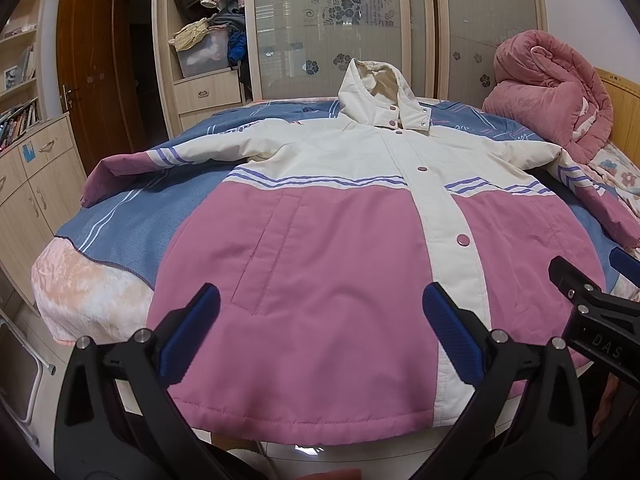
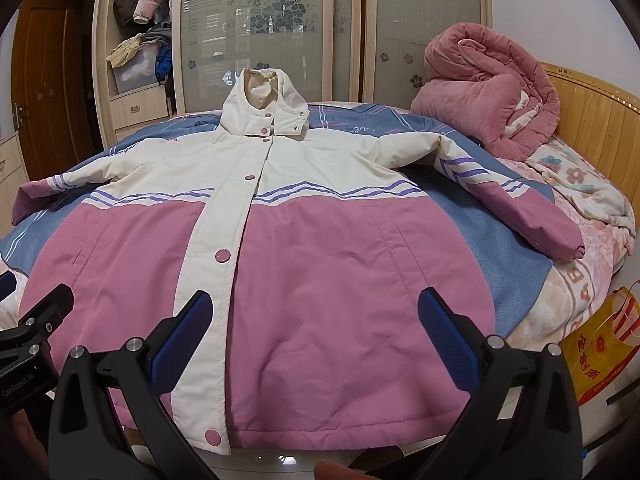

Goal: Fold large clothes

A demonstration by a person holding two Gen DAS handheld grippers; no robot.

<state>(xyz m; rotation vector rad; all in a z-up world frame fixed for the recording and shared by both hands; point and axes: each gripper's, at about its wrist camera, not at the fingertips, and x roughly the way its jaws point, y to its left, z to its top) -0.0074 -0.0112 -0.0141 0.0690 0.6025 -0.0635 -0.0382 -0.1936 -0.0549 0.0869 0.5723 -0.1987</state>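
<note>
A wardrobe point(image 1: 344, 28) with frosted sliding doors stands behind the bed point(image 2: 520, 264), whose blue blanket point(image 1: 132, 220) carries a pink-and-cream jacket point(image 1: 320, 248) spread flat, sleeves out. The left claw point(image 1: 320, 332) and right claw point(image 2: 316, 336) hover over its hem, both wide and empty.

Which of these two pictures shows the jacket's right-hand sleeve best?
The right wrist view: the right-hand sleeve lies whole, shoulder to pink cuff, on the blue blanket. The left wrist view squeezes the same sleeve against its edge, distorted.
</note>
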